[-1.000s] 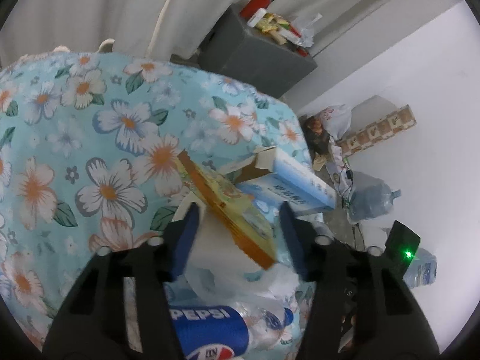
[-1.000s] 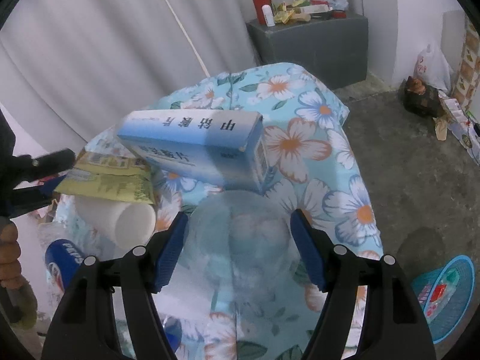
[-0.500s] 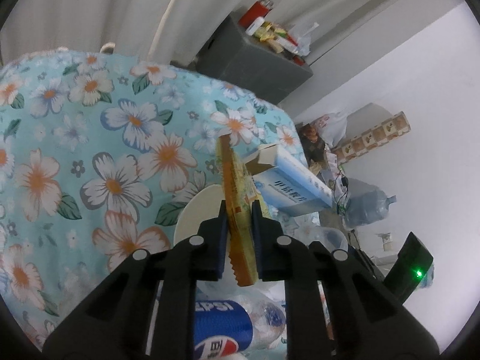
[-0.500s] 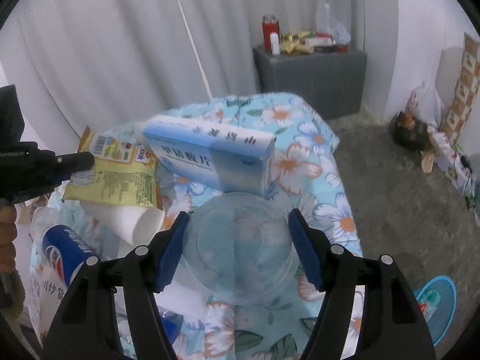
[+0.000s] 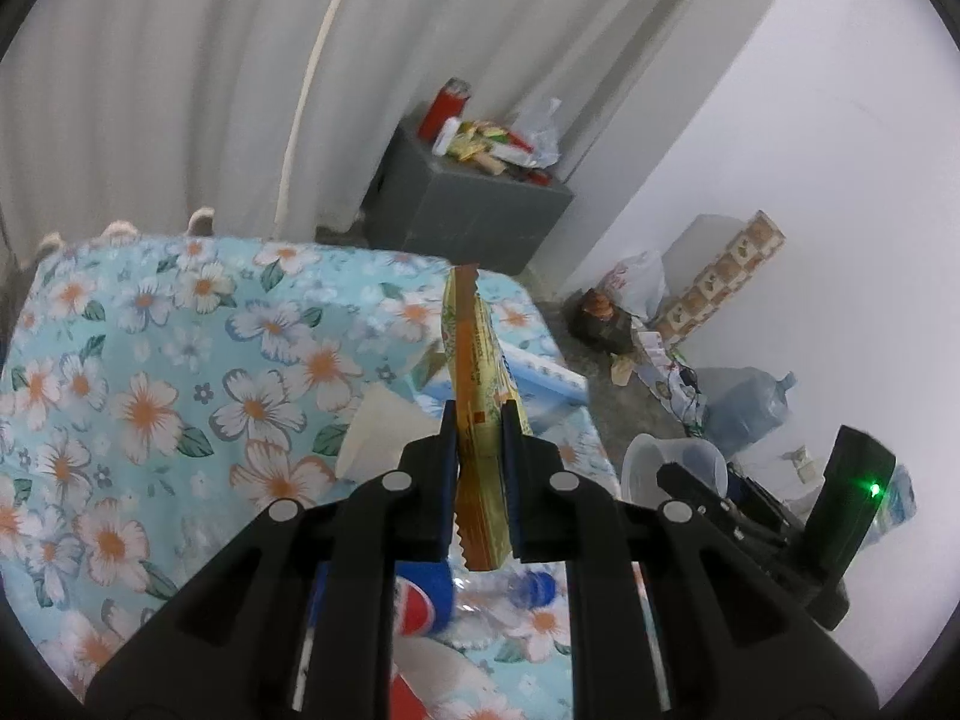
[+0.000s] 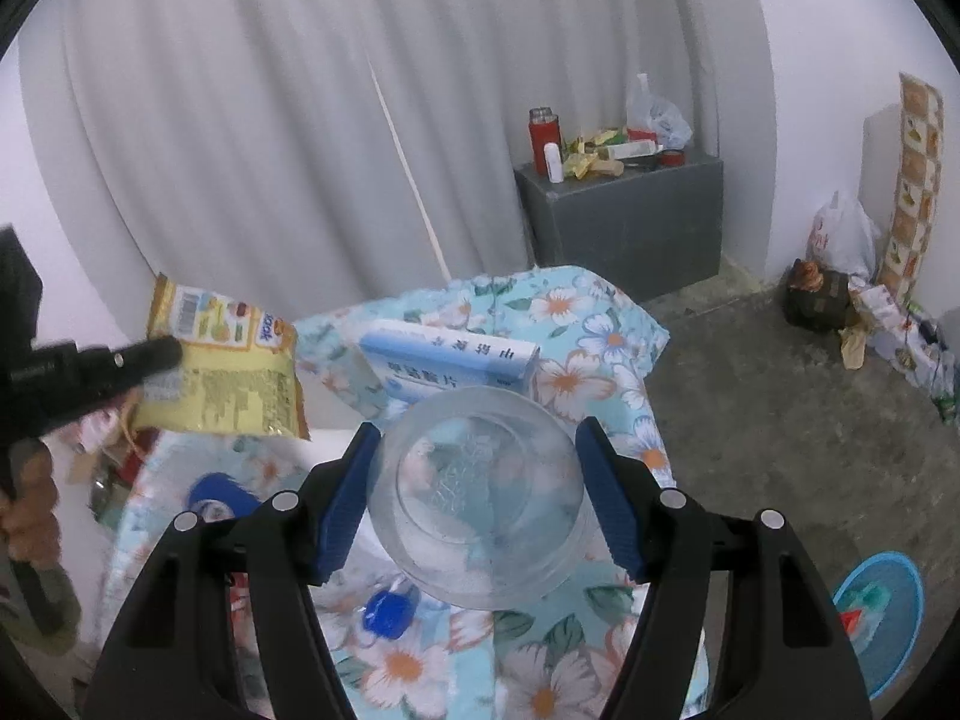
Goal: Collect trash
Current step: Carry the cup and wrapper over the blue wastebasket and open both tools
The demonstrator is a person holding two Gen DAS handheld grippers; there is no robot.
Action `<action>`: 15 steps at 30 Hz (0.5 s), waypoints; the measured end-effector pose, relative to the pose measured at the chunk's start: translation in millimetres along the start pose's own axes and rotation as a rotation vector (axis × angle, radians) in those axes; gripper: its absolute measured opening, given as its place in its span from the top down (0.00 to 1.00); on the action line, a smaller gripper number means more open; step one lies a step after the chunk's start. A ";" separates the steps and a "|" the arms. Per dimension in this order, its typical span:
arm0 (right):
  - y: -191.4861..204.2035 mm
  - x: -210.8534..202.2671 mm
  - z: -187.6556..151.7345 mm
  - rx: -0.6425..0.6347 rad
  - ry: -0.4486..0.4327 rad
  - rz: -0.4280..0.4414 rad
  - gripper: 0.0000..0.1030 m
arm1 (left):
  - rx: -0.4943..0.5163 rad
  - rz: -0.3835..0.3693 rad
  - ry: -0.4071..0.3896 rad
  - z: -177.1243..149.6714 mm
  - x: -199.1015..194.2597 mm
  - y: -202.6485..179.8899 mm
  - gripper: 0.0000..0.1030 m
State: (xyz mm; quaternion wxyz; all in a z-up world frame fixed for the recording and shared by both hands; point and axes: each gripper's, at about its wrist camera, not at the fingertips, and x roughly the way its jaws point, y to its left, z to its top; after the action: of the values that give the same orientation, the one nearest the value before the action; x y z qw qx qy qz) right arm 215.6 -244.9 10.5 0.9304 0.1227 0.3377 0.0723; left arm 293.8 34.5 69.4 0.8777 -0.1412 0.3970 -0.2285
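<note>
My left gripper (image 5: 477, 420) is shut on a yellow snack packet (image 5: 474, 348), which stands edge-on above the floral-cloth table (image 5: 150, 390). The right wrist view shows the same packet (image 6: 222, 372) lifted at the left, pinched by the left gripper (image 6: 159, 354). My right gripper (image 6: 477, 435) is shut on a clear plastic cup (image 6: 474, 498), pads against its sides, off the cloth. The cup (image 5: 666, 456) also shows at the right of the left wrist view. A blue-and-white box (image 6: 444, 366), a white paper cup (image 5: 378, 426) and a Pepsi bottle (image 5: 420, 600) lie on the table.
A grey cabinet (image 6: 624, 222) with a red flask and small items stands by the white curtain. Bags and a tiled box (image 6: 840, 240) sit against the right wall, a water jug (image 5: 744, 408) nearby. A blue basket (image 6: 882, 606) is on the concrete floor.
The left jaws closed on the yellow packet and lifted it, turning it edge-on. The right gripper rose with the clear cup between its pads, and both views pulled back from the table.
</note>
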 end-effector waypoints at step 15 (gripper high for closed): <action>-71.3 -116.1 -77.2 0.274 -0.070 -0.024 0.37 | 0.232 -0.120 0.036 -77.4 -12.5 -112.9 0.89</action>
State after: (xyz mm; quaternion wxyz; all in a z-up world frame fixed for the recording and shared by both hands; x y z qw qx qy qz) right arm 81.0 -324.7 4.3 0.9170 0.2470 0.3130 0.0103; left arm 195.0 -60.8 75.9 0.8656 -0.0581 0.3743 -0.3274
